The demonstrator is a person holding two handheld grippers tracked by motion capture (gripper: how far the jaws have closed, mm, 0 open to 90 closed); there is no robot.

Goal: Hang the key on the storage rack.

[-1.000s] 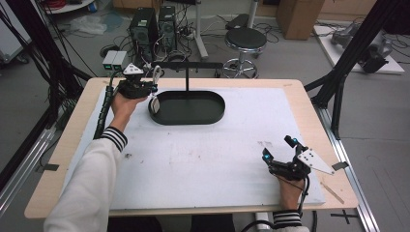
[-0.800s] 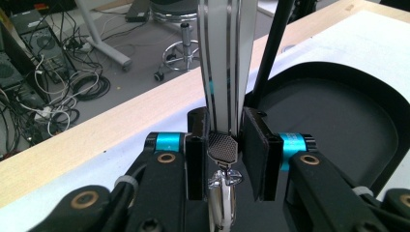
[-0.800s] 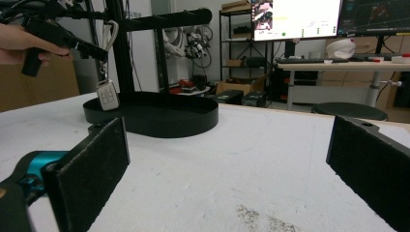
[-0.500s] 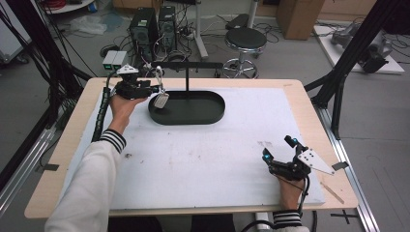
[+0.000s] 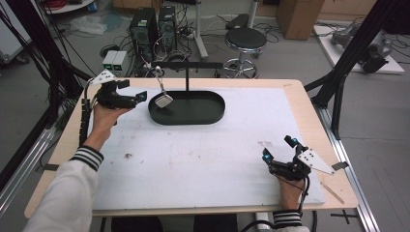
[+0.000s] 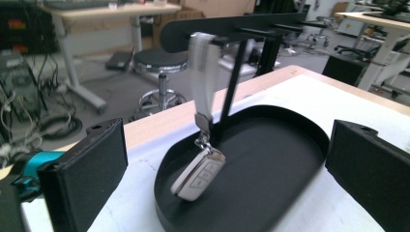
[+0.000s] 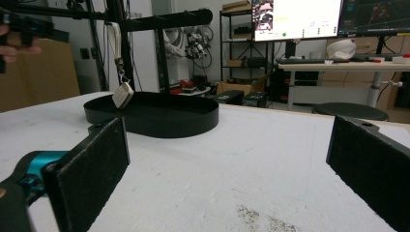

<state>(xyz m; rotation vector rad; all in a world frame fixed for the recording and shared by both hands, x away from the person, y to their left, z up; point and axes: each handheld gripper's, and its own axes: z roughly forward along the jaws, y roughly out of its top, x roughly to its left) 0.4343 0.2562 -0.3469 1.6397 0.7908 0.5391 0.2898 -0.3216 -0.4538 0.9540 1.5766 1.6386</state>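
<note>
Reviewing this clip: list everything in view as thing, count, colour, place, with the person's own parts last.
Tray: one, black, oval, far middle of the table.
Hanger stand: one, black, post rising from the tray with a crossbar.
Key fob: one, silver-white, hanging by a white strap from the crossbar, over the tray's left end.
Table mat: one, white, covering the wooden table.
Stool: one, black seat, floor beyond the table.
Left gripper: one, black, open, left of the tray.
Right gripper: one, black, open, near right of the mat.
</note>
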